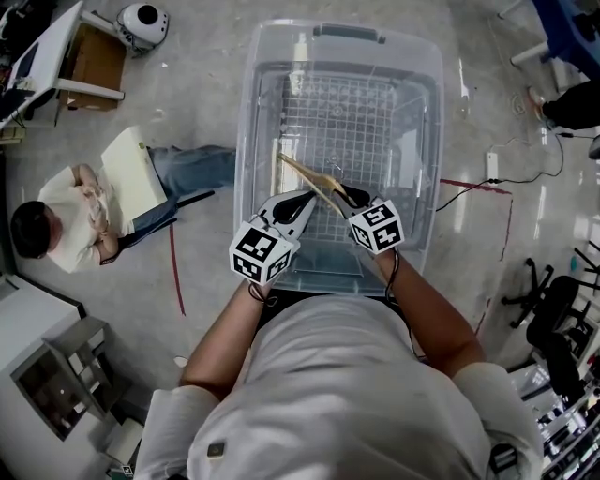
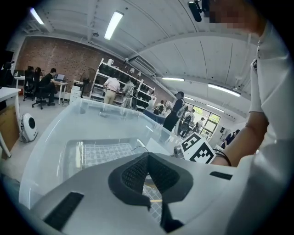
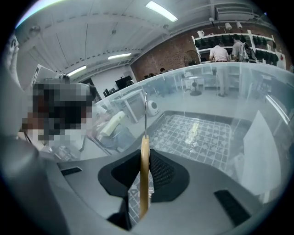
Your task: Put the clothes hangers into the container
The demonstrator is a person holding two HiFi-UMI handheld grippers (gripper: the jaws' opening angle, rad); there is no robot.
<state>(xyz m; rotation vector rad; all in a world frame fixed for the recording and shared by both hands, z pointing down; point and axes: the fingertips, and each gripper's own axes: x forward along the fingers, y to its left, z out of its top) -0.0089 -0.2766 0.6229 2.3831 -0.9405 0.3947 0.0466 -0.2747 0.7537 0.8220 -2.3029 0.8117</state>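
Observation:
A clear plastic container with a grid-patterned bottom stands on the floor in front of me. My right gripper hovers over its near end, shut on a wooden clothes hanger that slants up and left above the container's inside. In the right gripper view the hanger stands edge-on between the pads of that gripper, its metal hook pointing up. My left gripper hangs close beside it, jaws together with nothing in them. The container's inside shows no other hanger.
A person sits on the floor to the left of the container. A white round device stands at the back left. Cables and a chair base lie to the right.

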